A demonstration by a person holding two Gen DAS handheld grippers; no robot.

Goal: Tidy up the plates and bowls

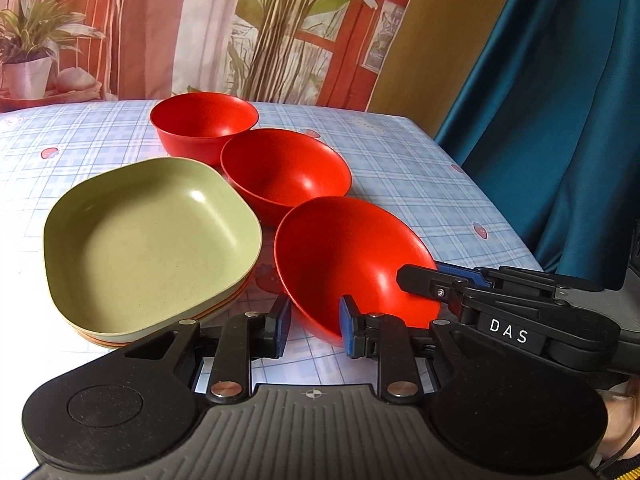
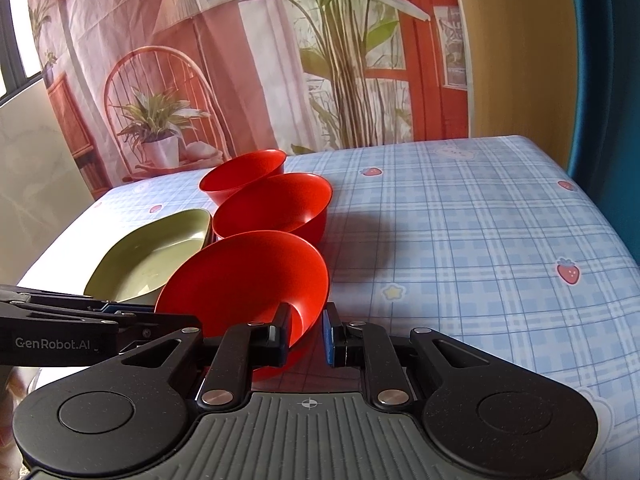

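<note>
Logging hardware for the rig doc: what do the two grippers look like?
Both match: black linkage arms with silver rivets, blue finger pads, ribbed grey base with crosshair mark. Left gripper reads "GenRobot.AI" on its side in the right wrist view; right gripper reads "DAS" in the left.

Two close wrist views, shared bowls [image 1: 352, 260]

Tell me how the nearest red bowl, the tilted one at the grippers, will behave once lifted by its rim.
The nearest red plastic bowl looks thin-walled and light, so it should lift easily. Its glossy surface may slip between the right gripper pads. Held by one edge of the rim, it would probably pivot, as its present tilt suggests. The rounded base could rock when it is set down.
</note>
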